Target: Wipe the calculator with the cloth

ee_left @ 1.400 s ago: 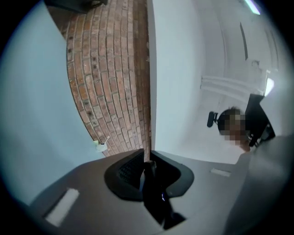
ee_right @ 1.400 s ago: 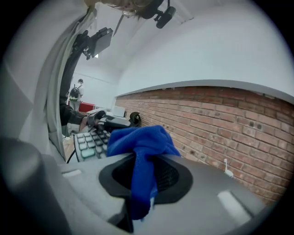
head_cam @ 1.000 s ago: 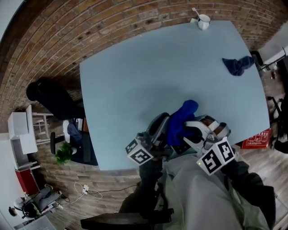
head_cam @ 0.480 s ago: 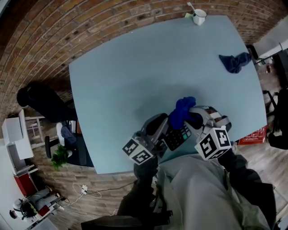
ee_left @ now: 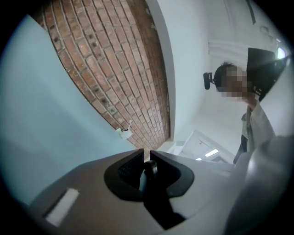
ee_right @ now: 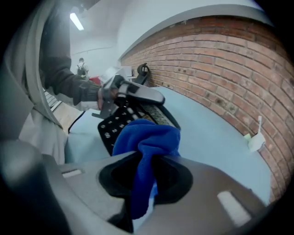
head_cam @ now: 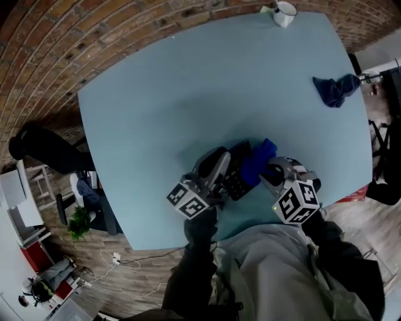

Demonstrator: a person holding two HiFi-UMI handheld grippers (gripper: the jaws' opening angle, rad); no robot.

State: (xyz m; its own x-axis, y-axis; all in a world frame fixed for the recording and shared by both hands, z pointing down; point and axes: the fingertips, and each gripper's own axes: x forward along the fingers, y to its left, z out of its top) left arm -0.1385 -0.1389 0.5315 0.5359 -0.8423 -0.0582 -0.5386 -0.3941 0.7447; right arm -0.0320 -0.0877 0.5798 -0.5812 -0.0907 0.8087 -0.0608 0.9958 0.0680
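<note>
The black calculator (head_cam: 236, 182) is low over the light blue table (head_cam: 188, 94), near the front edge. My left gripper (head_cam: 222, 164) is shut on its left edge, and a thin dark edge (ee_left: 149, 172) shows between the nearly closed jaws of that gripper (ee_left: 146, 153). My right gripper (head_cam: 266, 172) is shut on a bunched blue cloth (head_cam: 258, 160). The cloth (ee_right: 147, 137) hangs out of that gripper (ee_right: 146, 158) and lies against the calculator's keys (ee_right: 112, 126). Behind them the left gripper (ee_right: 138, 94) shows at the calculator's far side. I cannot tell whether the calculator rests on the table.
A second blue cloth (head_cam: 335, 89) lies near the table's right edge. A white mug (head_cam: 283, 11) with something sticking out stands at the far edge. A brick wall (head_cam: 94, 37) runs behind the table. A person (ee_left: 257, 119) stands at the right in the left gripper view.
Both grippers have come down towards the table with the calculator and the cloth. The cloth, earlier raised above the calculator, now sits against its right side.
</note>
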